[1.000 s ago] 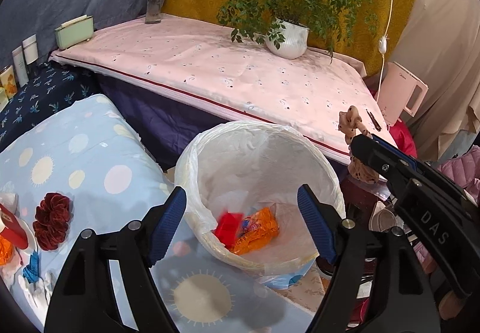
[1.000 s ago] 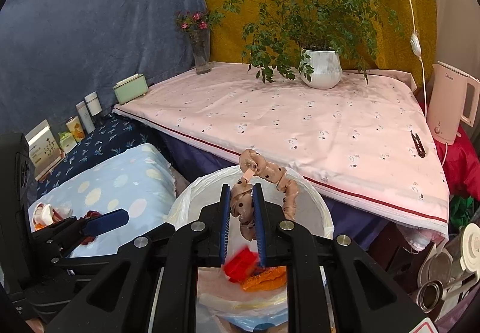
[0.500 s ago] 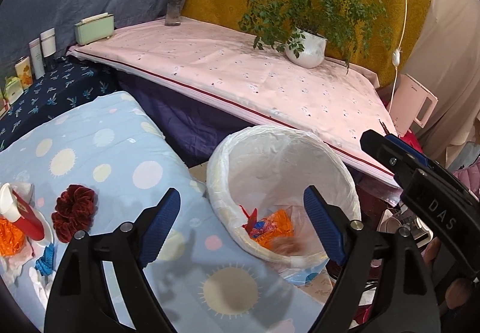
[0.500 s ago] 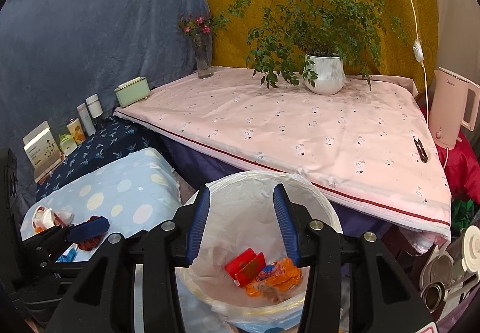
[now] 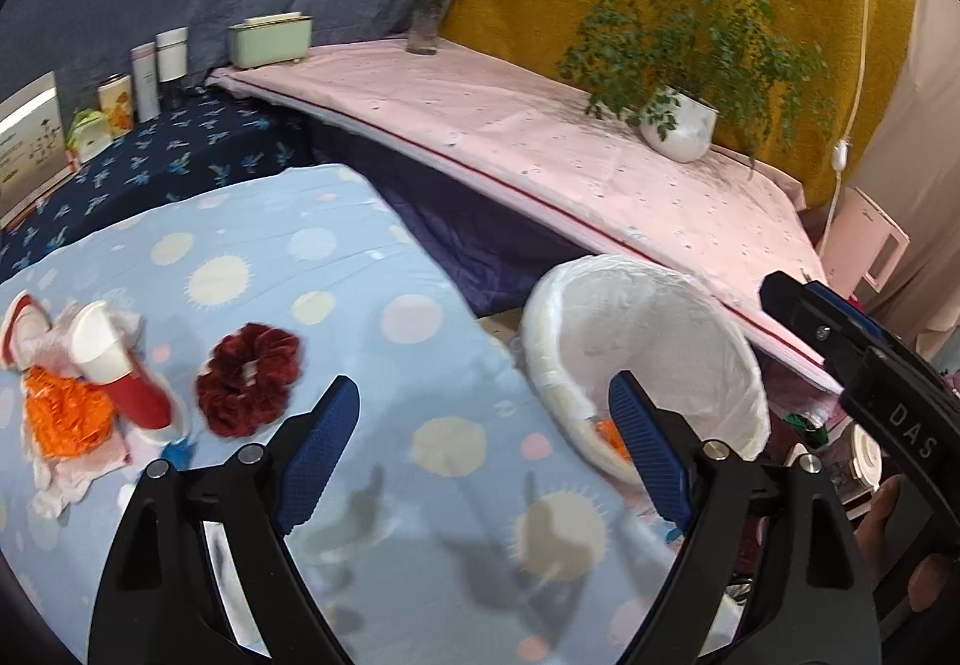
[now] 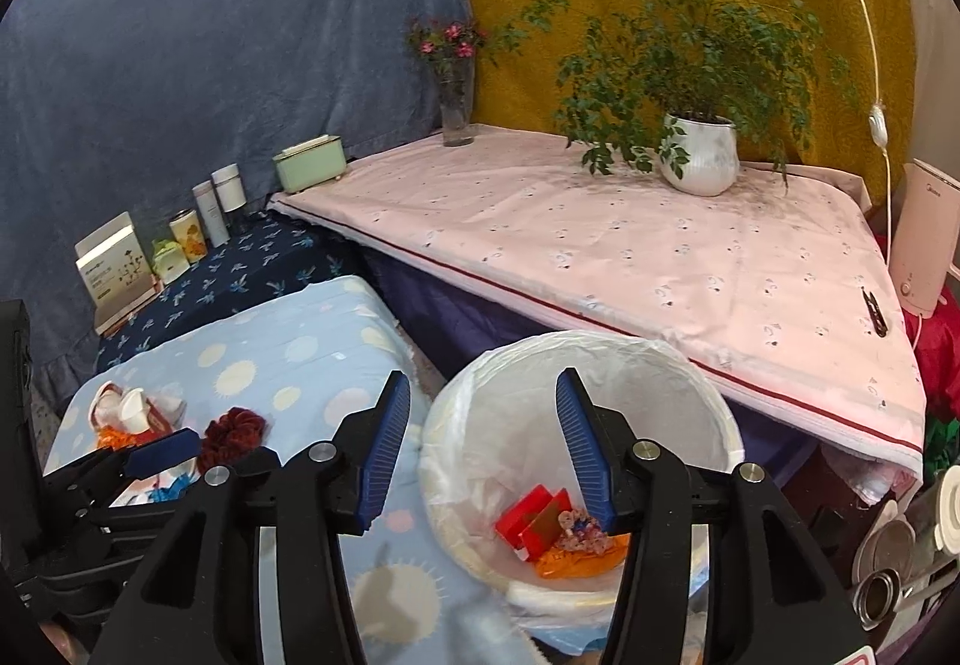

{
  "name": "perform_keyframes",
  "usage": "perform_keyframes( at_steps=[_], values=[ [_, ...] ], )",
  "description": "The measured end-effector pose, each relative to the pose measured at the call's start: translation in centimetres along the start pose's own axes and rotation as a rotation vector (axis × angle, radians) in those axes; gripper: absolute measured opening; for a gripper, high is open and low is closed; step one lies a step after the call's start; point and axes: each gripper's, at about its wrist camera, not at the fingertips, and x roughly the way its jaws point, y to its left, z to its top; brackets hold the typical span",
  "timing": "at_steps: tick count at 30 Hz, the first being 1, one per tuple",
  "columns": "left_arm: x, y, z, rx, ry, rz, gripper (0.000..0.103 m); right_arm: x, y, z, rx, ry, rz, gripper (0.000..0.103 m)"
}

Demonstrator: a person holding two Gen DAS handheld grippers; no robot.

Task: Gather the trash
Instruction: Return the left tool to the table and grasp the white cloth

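The blue spotted tabletop fills the left of the room as I stand here, and the white-lined bin sits just off its right edge, lower down, in front of the pink-covered shelf. Red and orange wrappers already lie in the bottom of the bin, with a small spotted scrap on top of them.

What's left to collect sits at the far left of the tabletop: a heap made of a tipped red-and-white paper cup, an orange net ball and some crumpled white tissue, all touching. A dark red scrunchie lies just beside the heap, on the bin side.

That is the relation that matters. The heap lies left and a little ahead of the left tool, which hangs over the tabletop with its jaws wide apart and nothing between them. The right tool hangs over the near rim of the bin, jaws widening and empty, so it is well apart from the heap.

The left hand is plainly the nearer one. The cup lies on its side, mouth toward the back, so I'd expect a grip across its body
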Motion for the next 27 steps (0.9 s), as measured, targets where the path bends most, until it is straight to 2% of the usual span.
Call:
perform_keyframes(
  at_steps=[3,9,13,20,23,27],
  values=[
    [-0.7,1.9,-0.7,-0.03,0.001,0.049,0.086,-0.2,1.4,-0.5,-0.011,0.008,0.028,0.051],
    [-2.2,5.5,-2.5,-0.087,0.013,0.109,0.086,-0.3,5.0,-1.5,-0.053,0.029,0.074,0.051],
    [-2.9,7.9,-4.1,-0.121,0.026,0.157,0.09,-0.3,7.1,-2.2,-0.065,0.047,0.11,0.051],
    [-2.6,12.2,-7.6,-0.21,0.107,0.226,0.091,0.0,9.9,-3.9,-0.081,0.09,0.157,0.052],
    [-2.1,13.4,-8.8,-0.245,0.136,0.222,0.091,0.3,11.0,-4.7,-0.085,0.115,0.175,0.052],
    [-1.5,14.6,-9.7,-0.294,0.164,0.18,0.091,0.9,12.4,-5.8,-0.098,0.144,0.189,0.052]
  ],
)
